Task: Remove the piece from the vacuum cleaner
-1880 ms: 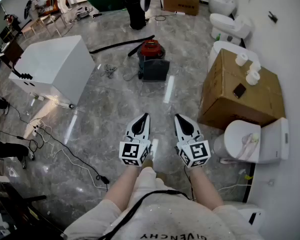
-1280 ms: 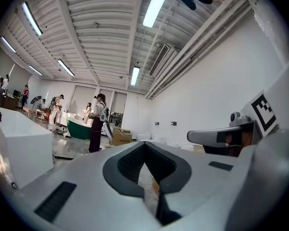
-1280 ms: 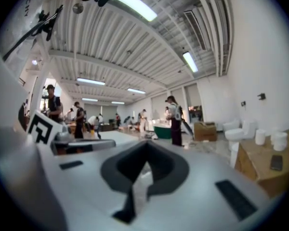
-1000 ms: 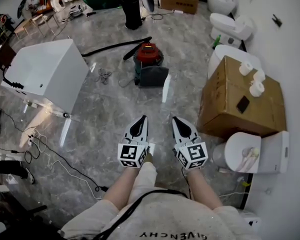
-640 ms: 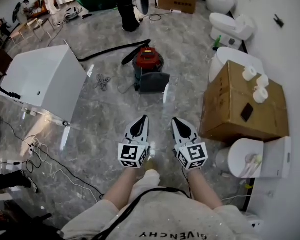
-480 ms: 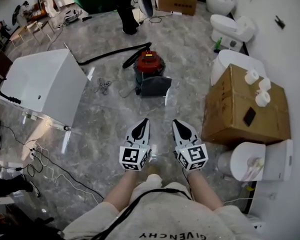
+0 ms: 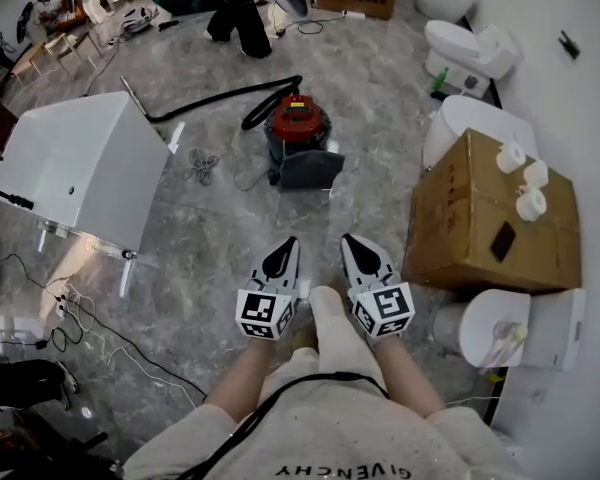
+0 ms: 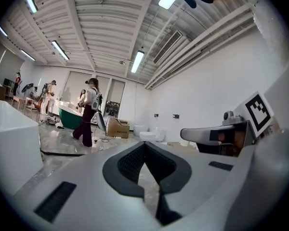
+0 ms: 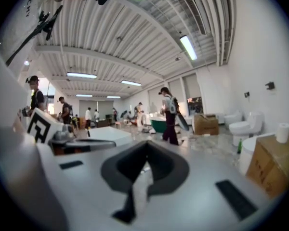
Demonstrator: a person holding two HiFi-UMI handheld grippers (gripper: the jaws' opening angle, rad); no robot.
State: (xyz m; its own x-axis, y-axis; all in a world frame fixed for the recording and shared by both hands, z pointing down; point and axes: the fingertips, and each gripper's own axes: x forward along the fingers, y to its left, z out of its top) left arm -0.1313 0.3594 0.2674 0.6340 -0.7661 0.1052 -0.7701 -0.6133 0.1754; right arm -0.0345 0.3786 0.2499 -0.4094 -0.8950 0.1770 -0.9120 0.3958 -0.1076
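Observation:
A red vacuum cleaner [image 7: 297, 128] with a dark grey front part [image 7: 306, 169] stands on the marble floor ahead of me, and its black hose [image 7: 212, 102] trails off to the upper left. My left gripper [image 7: 286, 244] and right gripper [image 7: 349, 241] are held side by side, well short of the vacuum, both pointing toward it. Both are shut with nothing between the jaws. In the left gripper view the left gripper [image 8: 145, 144] shows closed jaws; so does the right gripper [image 9: 145, 143] in the right gripper view. The vacuum is hidden behind the jaws in both gripper views.
A white box-like unit [image 7: 72, 168] stands to the left, with cables [image 7: 100, 323] on the floor near it. A cardboard box [image 7: 492, 211] with paper rolls, and toilets [image 7: 505, 323], line the right wall. A person [image 7: 237, 8] stands beyond the vacuum.
The view has advanced toward the vacuum cleaner, which now sits nearer. Both grippers stay side by side and shut. My knee has come forward between them.

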